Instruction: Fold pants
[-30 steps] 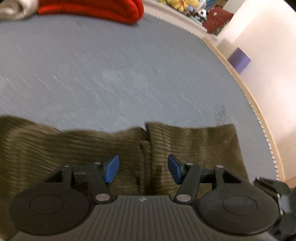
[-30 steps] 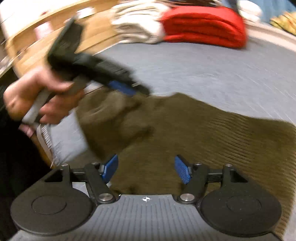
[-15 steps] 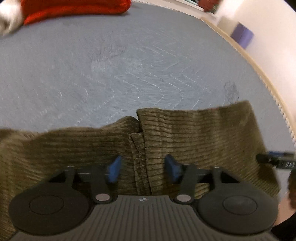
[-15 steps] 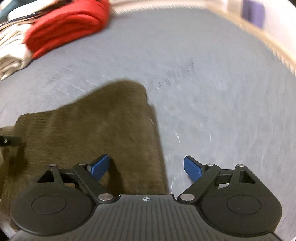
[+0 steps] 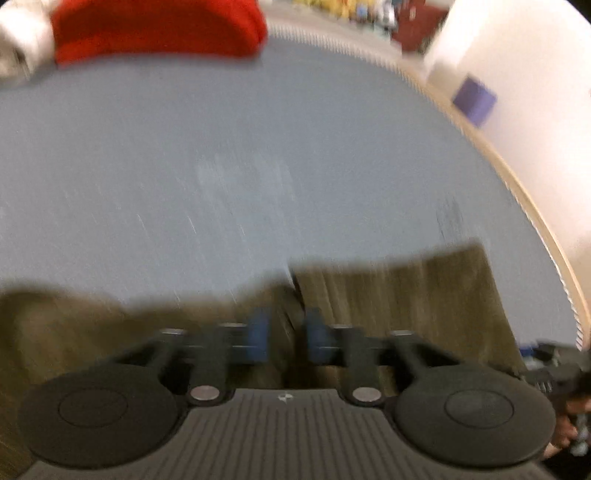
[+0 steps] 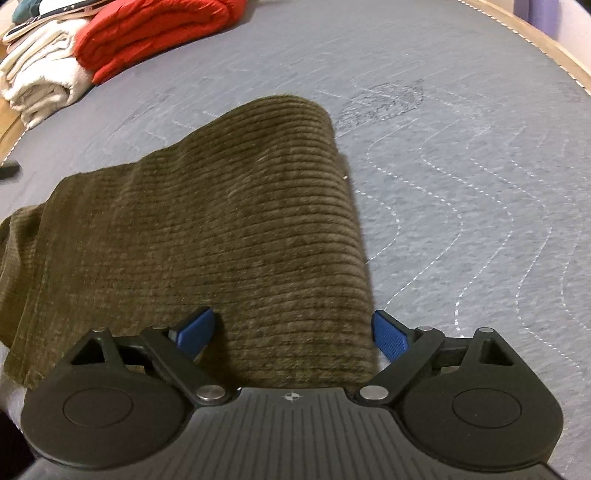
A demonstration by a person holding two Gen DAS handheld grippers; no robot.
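Olive corduroy pants [image 6: 221, 221] lie flat on a grey quilted surface [image 6: 461, 184]. My right gripper [image 6: 291, 332] hangs low over their right edge. Its jaws are opening wide: the left pad rests over the cloth, the right pad stands just off the edge, and neither presses. In the blurred left wrist view the pants [image 5: 406, 295] cross the bottom. My left gripper [image 5: 286, 336] has a raised fold at the middle seam between its narrow jaws, which are opening while the pads still touch the fold. The right gripper [image 5: 546, 365] and a hand show at the lower right.
A folded red garment [image 6: 155, 33] and a cream one [image 6: 40, 85] lie at the far side of the surface. A wooden rim [image 6: 554, 48] bounds it on the right, with a purple box [image 5: 474, 99] beyond by the wall.
My right gripper swung from facing the left hand to the pants' right edge, sank, and spread its jaws. The left jaws narrowed around the middle fold.
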